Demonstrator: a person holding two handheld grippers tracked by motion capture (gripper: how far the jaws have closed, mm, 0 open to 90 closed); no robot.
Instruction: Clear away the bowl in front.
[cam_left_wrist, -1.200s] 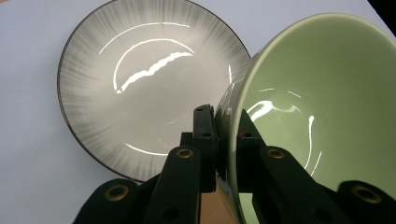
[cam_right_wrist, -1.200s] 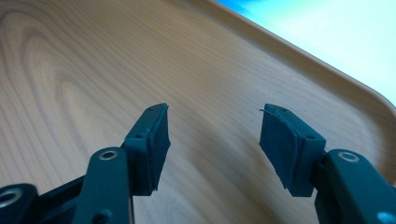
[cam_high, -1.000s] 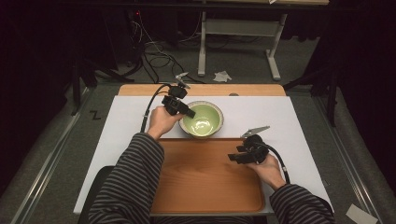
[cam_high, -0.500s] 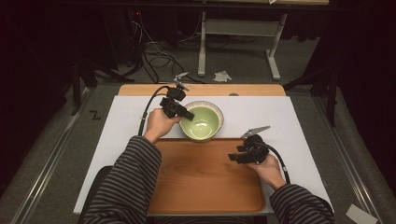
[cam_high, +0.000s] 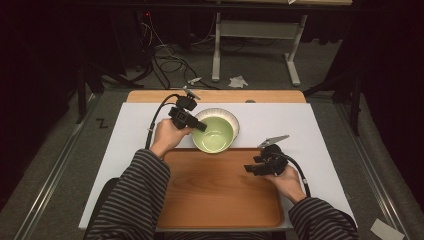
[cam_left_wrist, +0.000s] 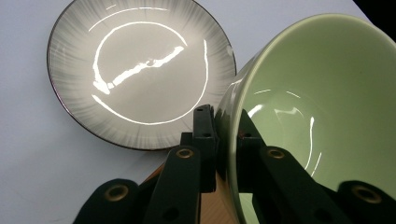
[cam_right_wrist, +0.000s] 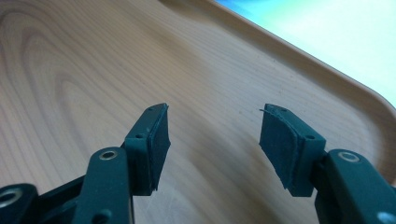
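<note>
A pale green bowl (cam_high: 215, 135) hangs tilted over the near edge of a grey-white streaked plate (cam_high: 223, 113) and the far edge of the wooden tray (cam_high: 215, 195). My left gripper (cam_high: 196, 124) is shut on the bowl's left rim. In the left gripper view the two jaws (cam_left_wrist: 224, 116) pinch the bowl (cam_left_wrist: 322, 107) wall, one pad inside and one outside, with the empty plate (cam_left_wrist: 140, 70) lying below on the white table. My right gripper (cam_high: 252, 169) hovers over the tray's right part, open. Nothing sits between its pads (cam_right_wrist: 215, 112) above the tray (cam_right_wrist: 70, 70).
The tray lies on a white tabletop (cam_high: 310, 125) near the front edge, and a wooden strip (cam_high: 215, 96) runs along the back. Cables and a table frame (cam_high: 250, 45) stand on the floor beyond. White tabletop (cam_right_wrist: 327, 28) shows past the tray's rim.
The green bowl has come slightly toward the tray in my left gripper, uncovering more of the plate behind it. The right gripper has stayed in place.
</note>
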